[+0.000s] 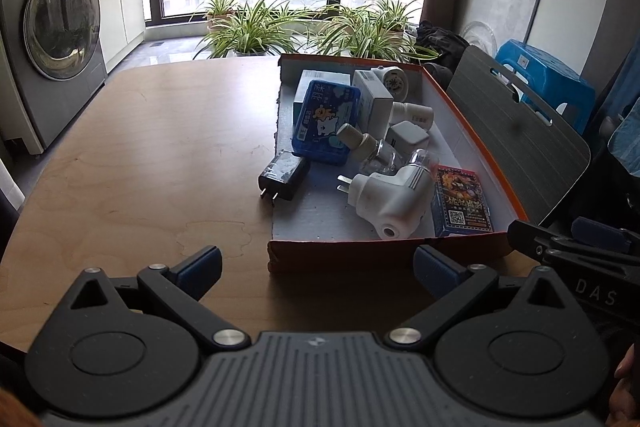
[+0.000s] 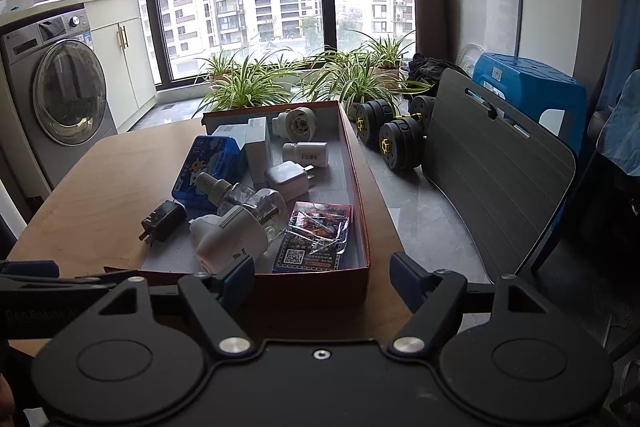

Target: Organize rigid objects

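On the wooden table [image 1: 140,155] ahead of me sits the orange box [image 1: 472,131], its left wall open, and everything I'm sorting lies in or at it. My left gripper [image 1: 316,267] hangs just short of the box's near wall, jaws spread wide, nothing between them. My right gripper [image 2: 322,273] hovers at the box's near right corner, jaws also well apart and empty. Black charger [image 1: 284,175] lies at the open left edge, prongs toward me. Beside it, the blue case [image 1: 326,121] leans on the white boxes [image 1: 372,95] at the back. White plug-in unit [image 1: 390,201] lies near the front with a clear bottle [image 1: 372,151] just behind it, touching. Card pack [image 1: 462,205] stands against the right wall in the front corner. Further back are a white cube adapter [image 1: 407,137], a small white bottle [image 1: 412,113] and a round white plug [image 1: 394,79].
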Action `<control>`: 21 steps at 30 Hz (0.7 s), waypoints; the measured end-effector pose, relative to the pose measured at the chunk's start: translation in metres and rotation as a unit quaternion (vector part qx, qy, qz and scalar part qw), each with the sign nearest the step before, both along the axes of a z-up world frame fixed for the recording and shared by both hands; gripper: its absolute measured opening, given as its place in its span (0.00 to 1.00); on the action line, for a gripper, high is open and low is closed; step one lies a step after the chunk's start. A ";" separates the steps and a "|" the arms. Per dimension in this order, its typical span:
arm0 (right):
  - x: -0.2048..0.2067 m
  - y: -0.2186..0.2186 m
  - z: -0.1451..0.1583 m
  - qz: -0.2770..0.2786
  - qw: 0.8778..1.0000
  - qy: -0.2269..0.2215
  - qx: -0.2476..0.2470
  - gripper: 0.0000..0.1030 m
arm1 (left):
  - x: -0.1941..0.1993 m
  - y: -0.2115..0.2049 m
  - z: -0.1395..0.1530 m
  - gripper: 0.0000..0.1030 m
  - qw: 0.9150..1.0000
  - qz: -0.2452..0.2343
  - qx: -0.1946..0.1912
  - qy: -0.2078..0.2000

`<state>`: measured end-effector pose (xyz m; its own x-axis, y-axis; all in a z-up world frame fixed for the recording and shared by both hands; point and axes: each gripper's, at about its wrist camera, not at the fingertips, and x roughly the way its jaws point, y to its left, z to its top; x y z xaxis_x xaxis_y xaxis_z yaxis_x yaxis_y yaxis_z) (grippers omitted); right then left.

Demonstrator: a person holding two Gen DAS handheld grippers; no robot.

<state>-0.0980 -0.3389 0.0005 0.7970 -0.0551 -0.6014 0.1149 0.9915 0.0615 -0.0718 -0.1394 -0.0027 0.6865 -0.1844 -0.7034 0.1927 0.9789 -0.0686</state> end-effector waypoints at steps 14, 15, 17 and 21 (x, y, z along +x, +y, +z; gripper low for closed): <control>0.009 0.001 -0.007 0.003 1.000 0.015 0.000 0.85 | 0.009 0.000 -0.006 1.00 1.000 0.000 0.003 0.011; 0.009 0.001 -0.007 0.003 1.000 0.016 0.000 0.85 | 0.009 0.000 -0.007 1.00 1.000 -0.001 0.002 0.012; 0.010 0.002 -0.008 0.003 1.000 0.017 -0.001 0.85 | 0.011 0.000 -0.008 1.00 1.000 -0.003 0.002 0.014; 0.013 0.002 -0.010 0.004 1.000 0.021 -0.001 0.85 | 0.012 -0.001 -0.009 1.00 1.000 -0.005 0.003 0.016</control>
